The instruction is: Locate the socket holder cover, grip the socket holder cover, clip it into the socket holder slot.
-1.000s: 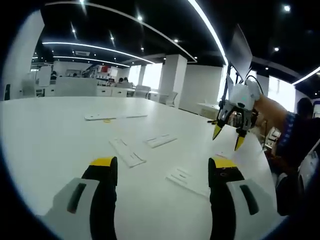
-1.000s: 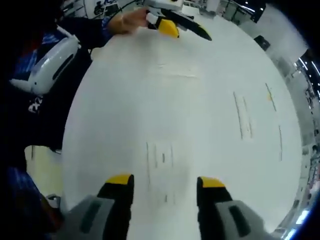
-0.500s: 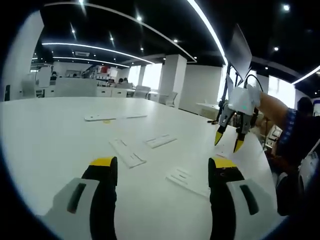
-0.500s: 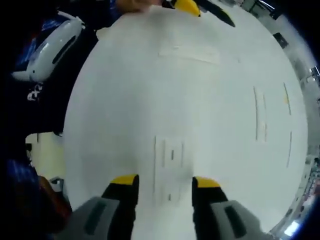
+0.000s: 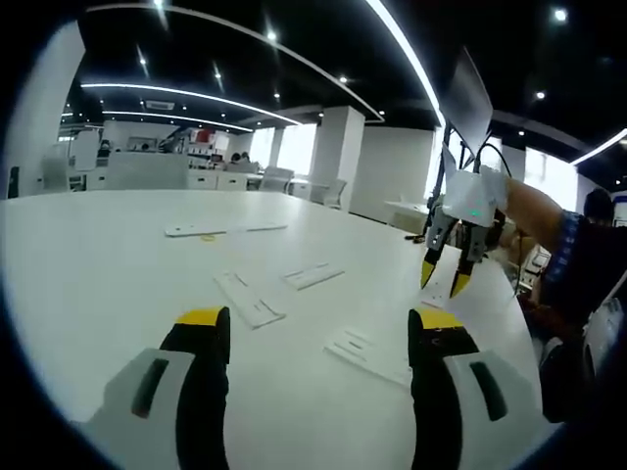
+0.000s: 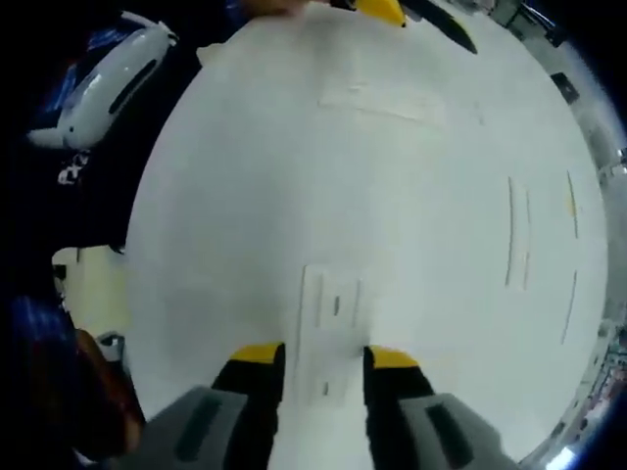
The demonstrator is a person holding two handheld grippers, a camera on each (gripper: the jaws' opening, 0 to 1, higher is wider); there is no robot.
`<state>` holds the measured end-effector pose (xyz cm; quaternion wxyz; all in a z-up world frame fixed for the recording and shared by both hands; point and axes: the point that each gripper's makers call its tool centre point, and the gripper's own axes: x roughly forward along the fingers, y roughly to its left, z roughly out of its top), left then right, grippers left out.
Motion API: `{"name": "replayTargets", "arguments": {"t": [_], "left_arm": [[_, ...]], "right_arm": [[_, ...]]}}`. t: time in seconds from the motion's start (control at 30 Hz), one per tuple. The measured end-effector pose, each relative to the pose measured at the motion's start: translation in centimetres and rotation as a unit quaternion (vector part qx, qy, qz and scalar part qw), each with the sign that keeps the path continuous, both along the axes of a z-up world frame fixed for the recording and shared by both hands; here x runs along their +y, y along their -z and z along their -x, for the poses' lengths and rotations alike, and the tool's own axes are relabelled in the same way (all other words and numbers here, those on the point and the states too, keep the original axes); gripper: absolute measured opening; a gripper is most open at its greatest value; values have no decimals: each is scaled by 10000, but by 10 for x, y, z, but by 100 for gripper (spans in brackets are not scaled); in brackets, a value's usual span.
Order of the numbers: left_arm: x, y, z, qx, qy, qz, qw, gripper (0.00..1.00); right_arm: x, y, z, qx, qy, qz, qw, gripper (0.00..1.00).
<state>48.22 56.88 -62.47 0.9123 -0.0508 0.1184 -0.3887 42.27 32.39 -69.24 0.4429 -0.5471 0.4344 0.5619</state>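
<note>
Narrowed right gripper (image 6: 321,354) straddles cover (image 6: 330,328) | left gripper (image 5: 318,318) apart | table (image 6: 245,196) bare around

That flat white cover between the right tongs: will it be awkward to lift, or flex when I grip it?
The socket holder cover lies flush on the table, so pinching its thin edges may be fiddly. It looks like thin moulded plastic: probably light and fairly stiff. On that smooth top it may skid if the right tongs nudge it.
</note>
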Motion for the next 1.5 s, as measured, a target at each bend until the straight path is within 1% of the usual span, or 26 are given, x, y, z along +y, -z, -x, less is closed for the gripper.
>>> {"name": "replayTargets", "arguments": {"t": [0.07,0.3,0.67,0.8,1.17,1.33,1.5], "left_arm": [[0,0,0,1,6,-2,10000,74],[-1,1,1,35,40,-14,10000,74],[-3,1,5,45,91,-3,9999,74],[-4,3,6,76,127,-17,9999,74],[-5,1,6,42,157,-27,9999,73],[-6,0,7,32,159,-3,9999,73],[-6,0,8,22,152,19,9999,73]], "right_arm": [[0,0,1,14,-44,23,10000,30],[1,1,2,16,-107,39,9999,29],[2,1,3,40,-54,120,9999,28],[3,1,1,40,10,97,9999,28],[3,2,-2,31,-17,243,9997,28],[1,2,-4,-18,-25,277,9996,29],[-1,1,-6,-9,48,138,9999,29]]}}
